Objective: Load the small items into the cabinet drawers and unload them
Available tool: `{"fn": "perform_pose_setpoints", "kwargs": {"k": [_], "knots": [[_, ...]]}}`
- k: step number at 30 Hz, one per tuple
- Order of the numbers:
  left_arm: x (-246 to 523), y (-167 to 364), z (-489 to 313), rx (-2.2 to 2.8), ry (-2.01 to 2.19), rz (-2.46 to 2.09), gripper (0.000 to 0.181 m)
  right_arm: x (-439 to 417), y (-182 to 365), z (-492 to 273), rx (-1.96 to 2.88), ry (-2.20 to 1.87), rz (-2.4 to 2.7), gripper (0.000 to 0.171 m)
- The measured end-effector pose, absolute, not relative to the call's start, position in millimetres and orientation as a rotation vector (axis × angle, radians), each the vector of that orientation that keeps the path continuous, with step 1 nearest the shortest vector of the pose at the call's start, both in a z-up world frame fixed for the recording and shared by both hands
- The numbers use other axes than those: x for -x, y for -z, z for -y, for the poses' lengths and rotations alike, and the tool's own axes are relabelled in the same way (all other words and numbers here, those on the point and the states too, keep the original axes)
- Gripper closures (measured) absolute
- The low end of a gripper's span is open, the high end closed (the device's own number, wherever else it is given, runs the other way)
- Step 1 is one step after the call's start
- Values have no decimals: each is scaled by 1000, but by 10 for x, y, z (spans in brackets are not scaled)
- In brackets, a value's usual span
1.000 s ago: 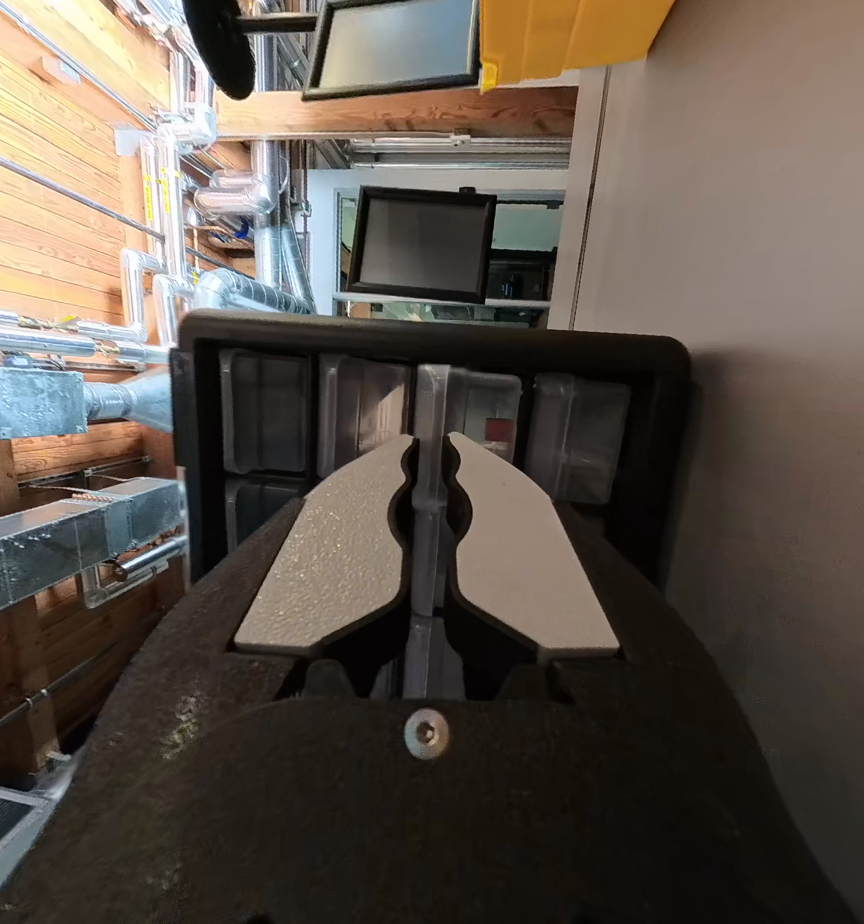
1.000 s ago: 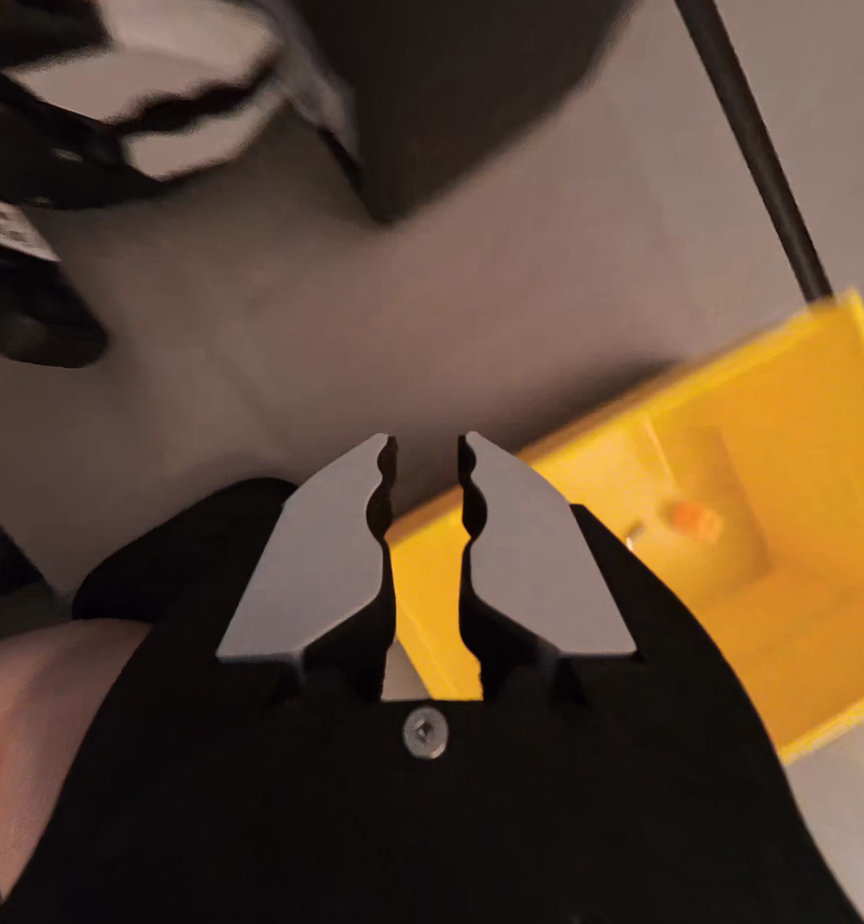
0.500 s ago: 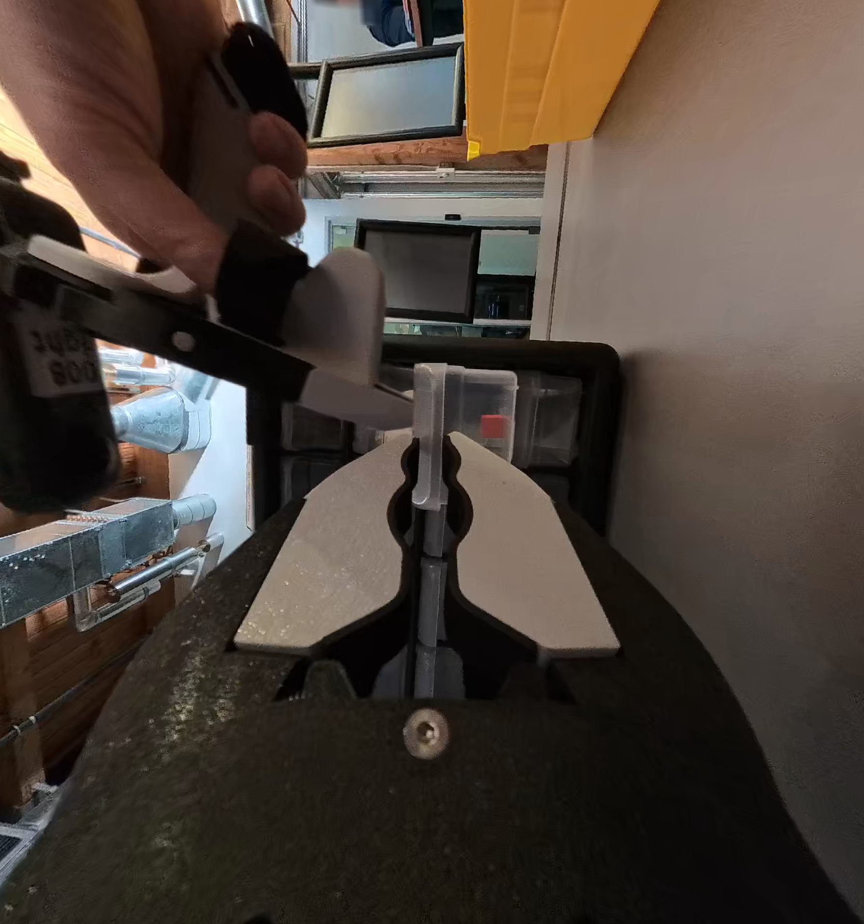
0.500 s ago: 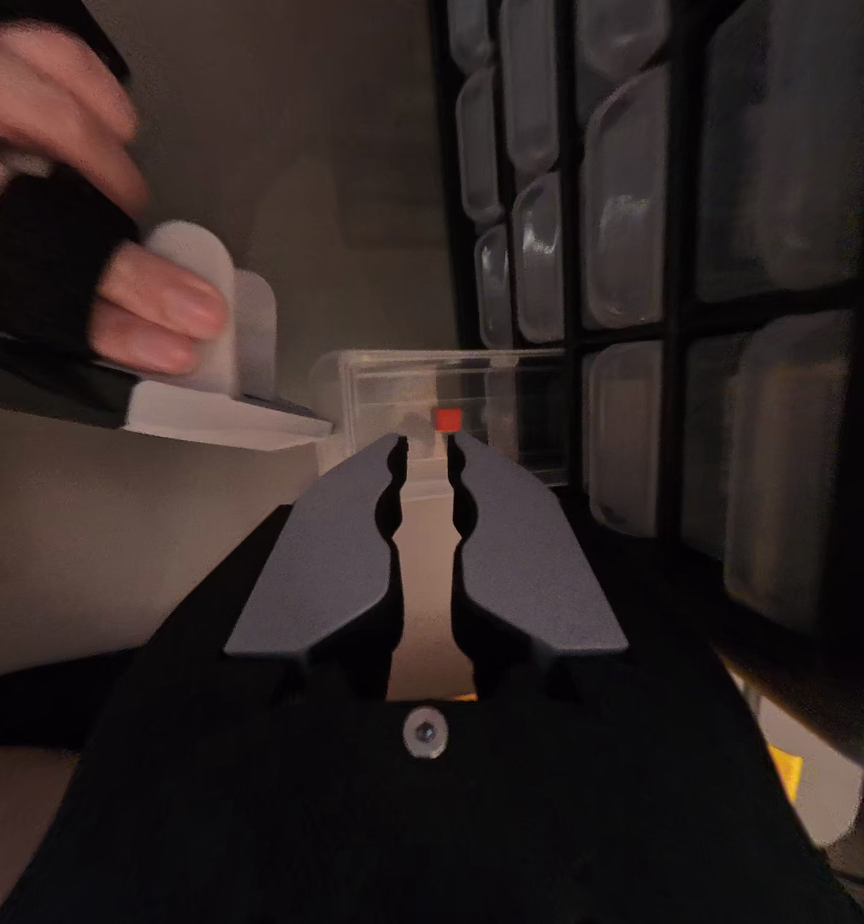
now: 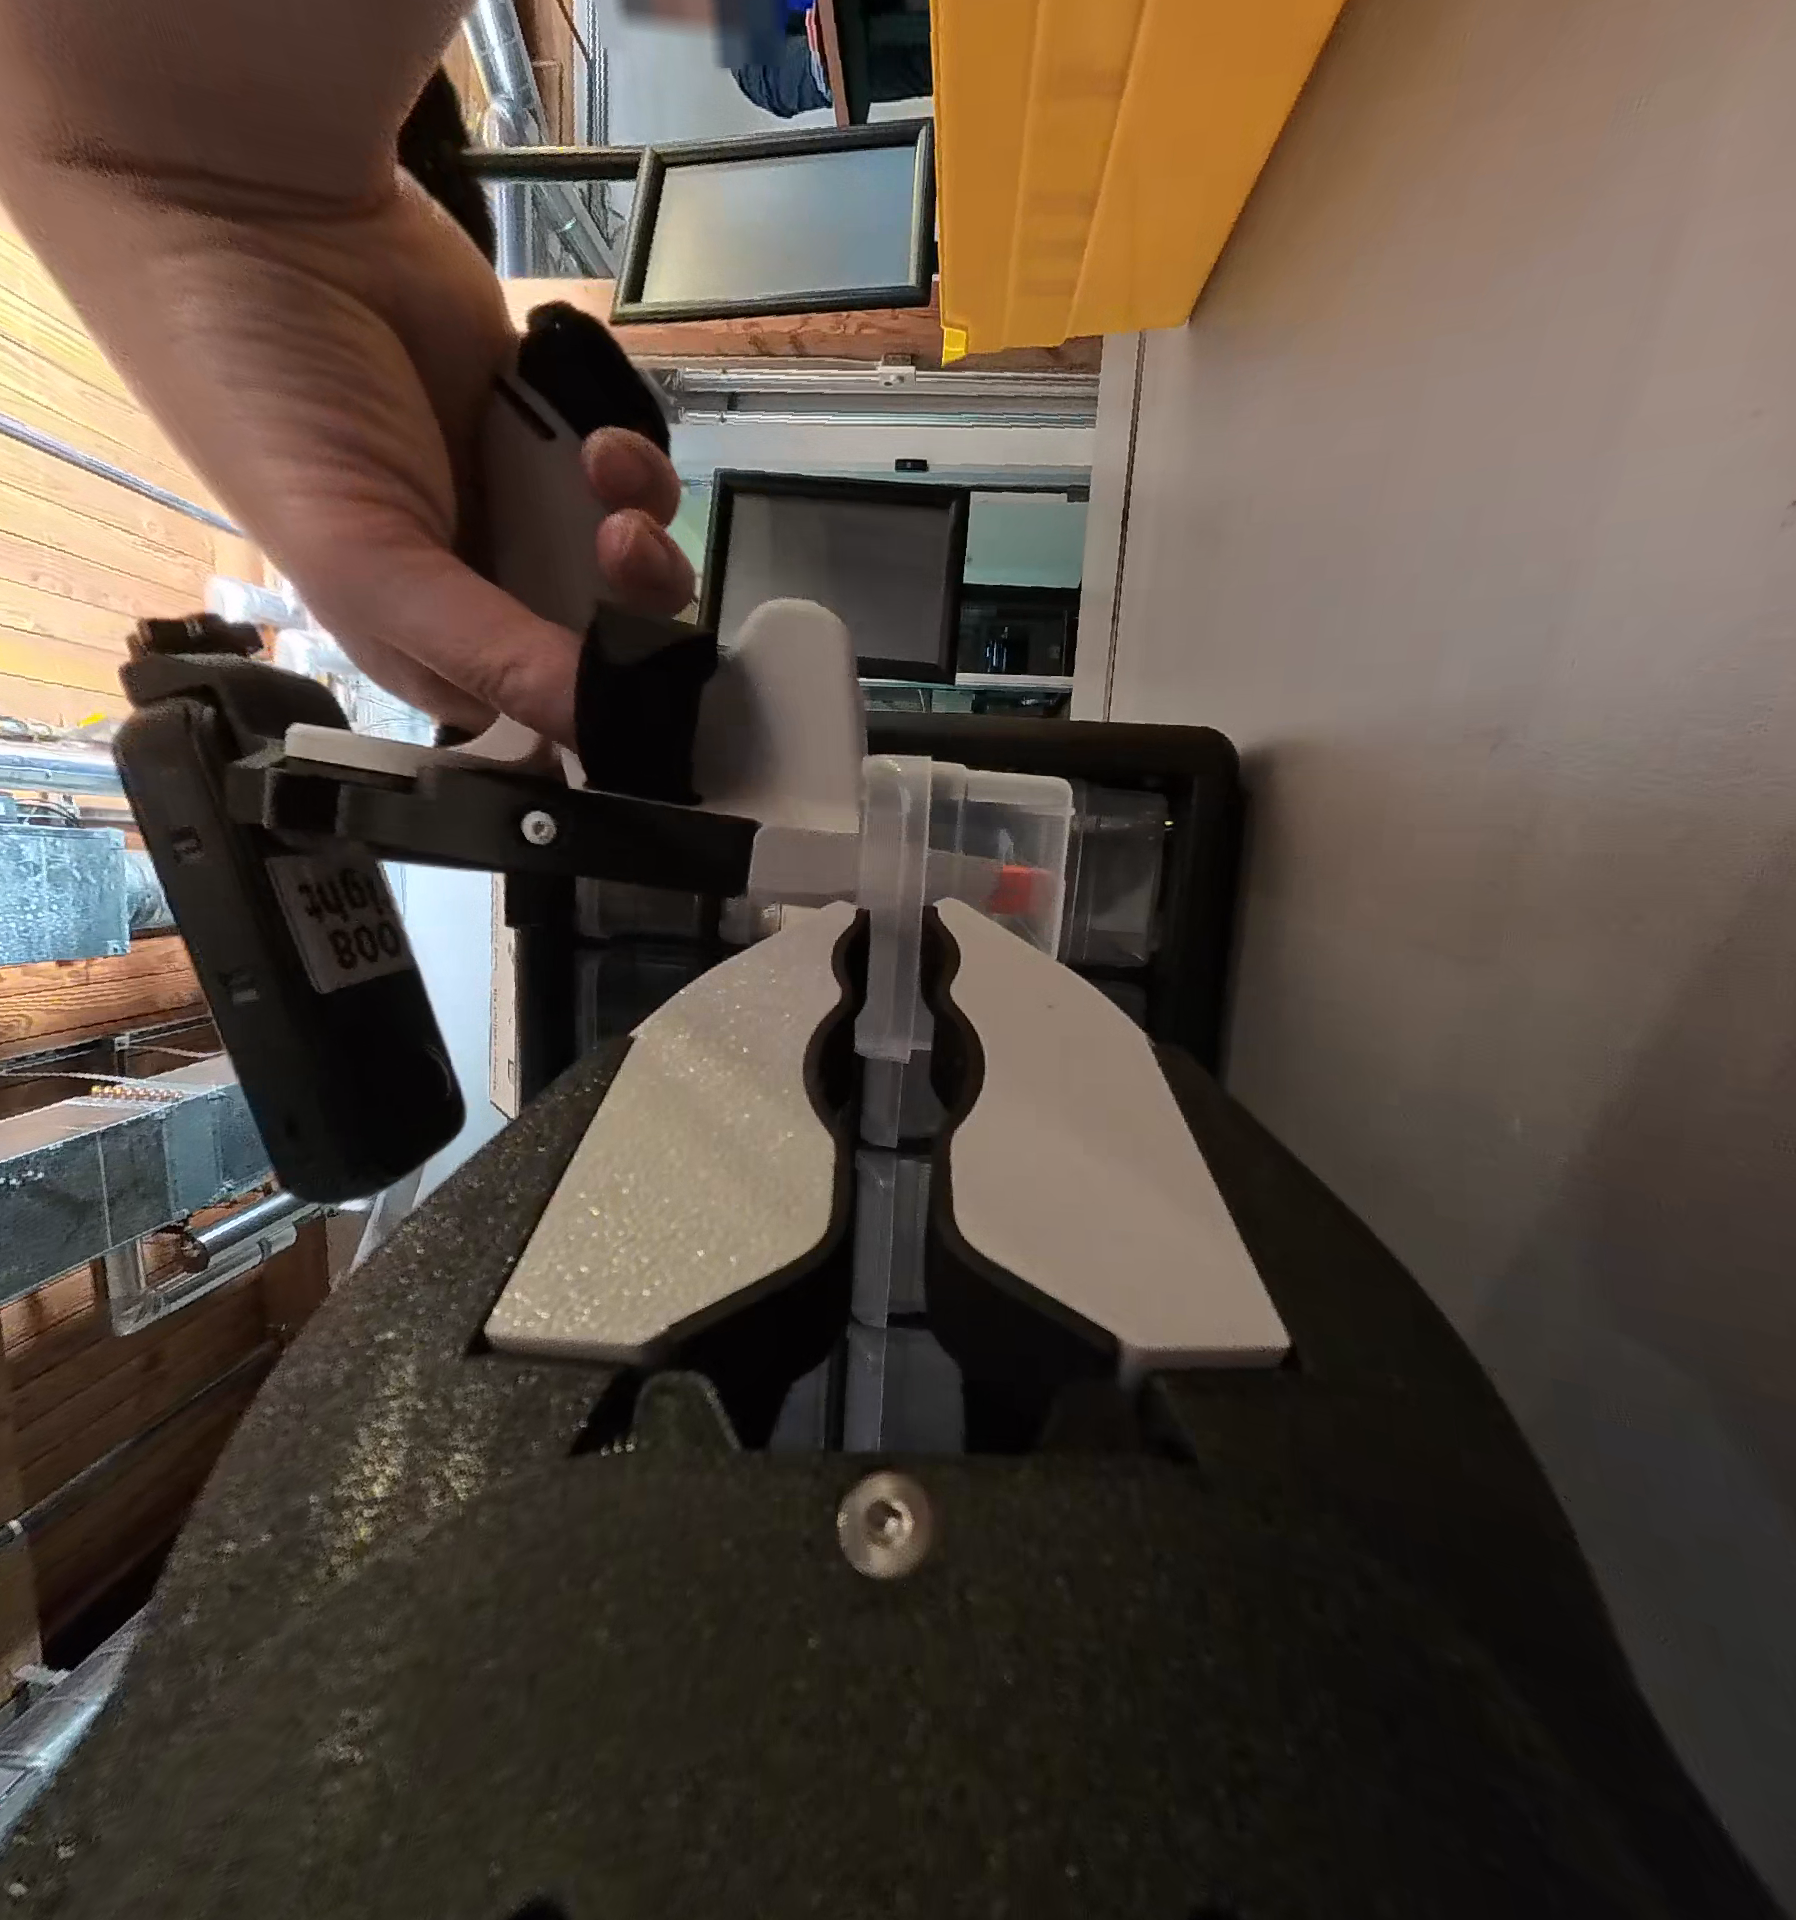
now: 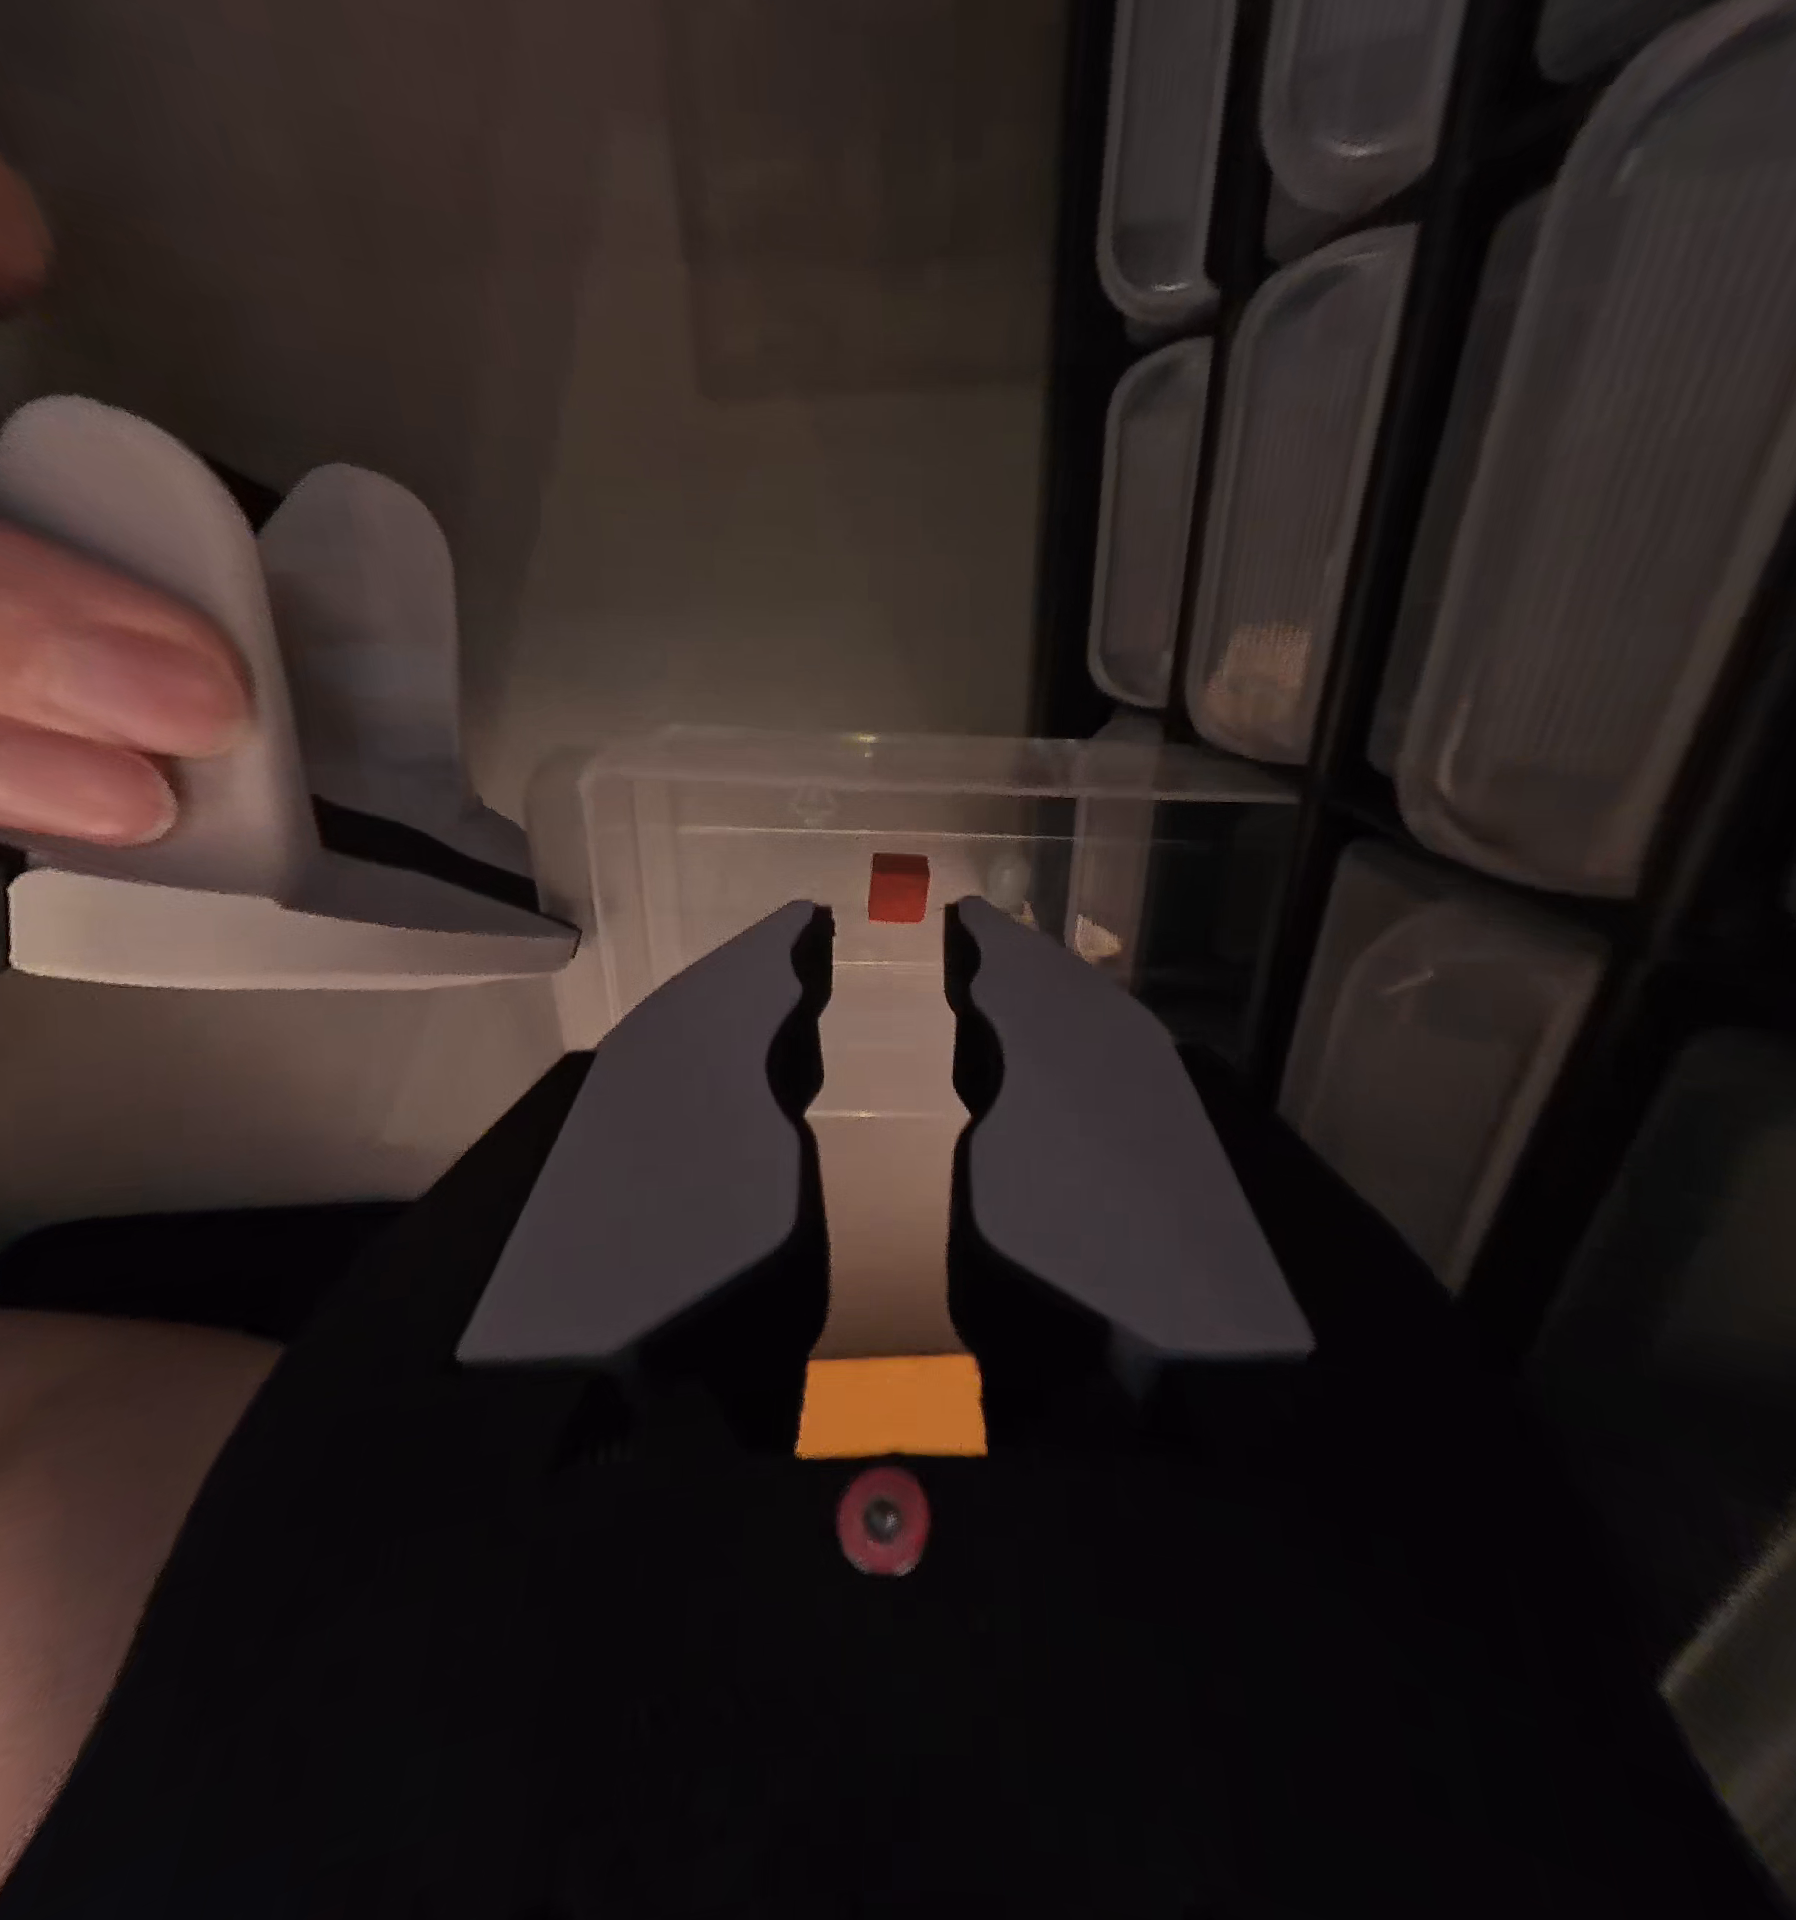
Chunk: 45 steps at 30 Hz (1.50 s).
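My left gripper (image 5: pixel 892 940) is shut on the front handle of a clear plastic drawer (image 5: pixel 1008 821), which is pulled out of the black cabinet (image 5: pixel 1211 831). A small red block (image 5: pixel 1019 888) lies inside the drawer. In the right wrist view the same drawer (image 6: pixel 748 831) lies open below my right gripper (image 6: pixel 889 914). That gripper is open and empty, and its tips flank the red block (image 6: pixel 896 886) from just above. The left gripper (image 6: pixel 551 930) holds the drawer's front end. In the left wrist view a hand holds the right gripper, whose white fingers (image 5: pixel 806 862) reach over the drawer.
The cabinet (image 6: pixel 1060 520) holds several shut translucent drawers (image 6: pixel 1289 499). A few pale bits (image 6: pixel 1091 935) lie in the open drawer near the cabinet. A yellow bin (image 5: pixel 1081 156) stands beyond the cabinet on the grey table (image 5: pixel 1548 727). Monitors (image 5: pixel 832 582) stand behind. My hands' fingertips stand some 5 cm from each other.
My right gripper has swung from the yellow bin to the open drawer and come close over the red block. The left gripper has pulled the drawer farther out.
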<state>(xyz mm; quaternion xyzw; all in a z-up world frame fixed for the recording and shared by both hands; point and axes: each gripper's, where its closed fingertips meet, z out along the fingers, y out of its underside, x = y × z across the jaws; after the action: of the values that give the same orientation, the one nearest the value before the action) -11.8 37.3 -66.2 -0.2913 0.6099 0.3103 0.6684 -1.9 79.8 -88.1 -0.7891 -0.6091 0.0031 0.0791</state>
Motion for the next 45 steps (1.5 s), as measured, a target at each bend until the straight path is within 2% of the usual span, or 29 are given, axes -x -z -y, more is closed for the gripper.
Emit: {"fn": "perform_pose_setpoints", "kwargs": {"k": [20,27,31,33,40,45], "knots": [[116,685,-354,657,-680,-1387,172,81,902,-797,2359,62,1858,159],[100,688,-363,651,-674,-1382,172,30,427,-764,2210,28,1688,159],[73,670,-427,645,-679,-1376,172,-454,80,-552,2232,68,1452,159],[60,660,-504,652,-689,-1374,172,-912,77,-376,2362,94,1283,160],[0,635,-701,682,-688,-1360,172,-2537,690,52,2857,78,510,159],[-37,635,-820,720,-685,-1364,172,-2785,1139,195,3011,-101,385,159]]}}
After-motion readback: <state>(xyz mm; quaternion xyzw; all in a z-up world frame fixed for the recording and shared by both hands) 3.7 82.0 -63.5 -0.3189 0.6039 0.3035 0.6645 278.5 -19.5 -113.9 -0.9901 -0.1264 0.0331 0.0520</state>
